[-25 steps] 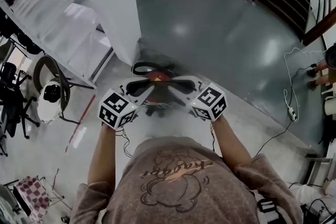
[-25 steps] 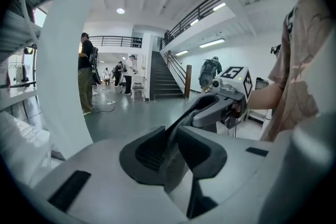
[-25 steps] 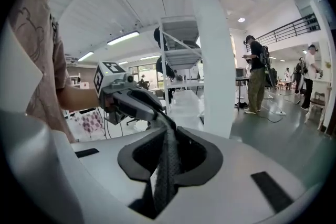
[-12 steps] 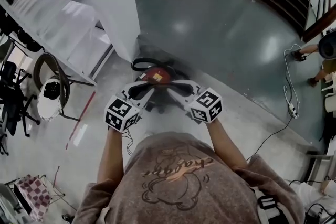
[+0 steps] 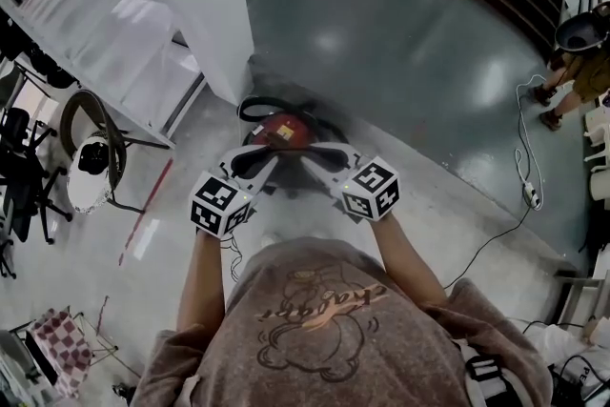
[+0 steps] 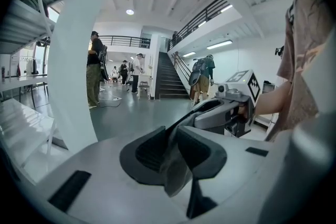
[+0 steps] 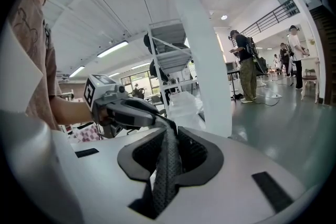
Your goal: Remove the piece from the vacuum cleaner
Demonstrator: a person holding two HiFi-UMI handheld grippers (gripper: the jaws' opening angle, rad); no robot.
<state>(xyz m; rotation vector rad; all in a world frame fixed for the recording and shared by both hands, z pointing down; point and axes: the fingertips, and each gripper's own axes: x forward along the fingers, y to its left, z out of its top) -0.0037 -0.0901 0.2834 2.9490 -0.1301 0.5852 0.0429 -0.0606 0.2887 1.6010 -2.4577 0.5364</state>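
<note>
The red vacuum cleaner lies on the grey floor with its black hose curled behind it. I hold both grippers just above it, their jaws pointing at each other. My left gripper is shut on a thin grey sheet-like piece. This piece runs across to my right gripper, which is shut on the same piece, seen there as dark mesh. In the head view the left gripper and right gripper nearly meet, and the piece between them is hard to make out.
A white pillar stands just behind the vacuum, with white shelving to its left. A round white device and black chairs are at the left. A cable with a power strip lies at the right, near a person.
Both grippers have drawn closer together and shifted slightly towards the vacuum. More of the red body shows. The person at the right edge has walked further away.
</note>
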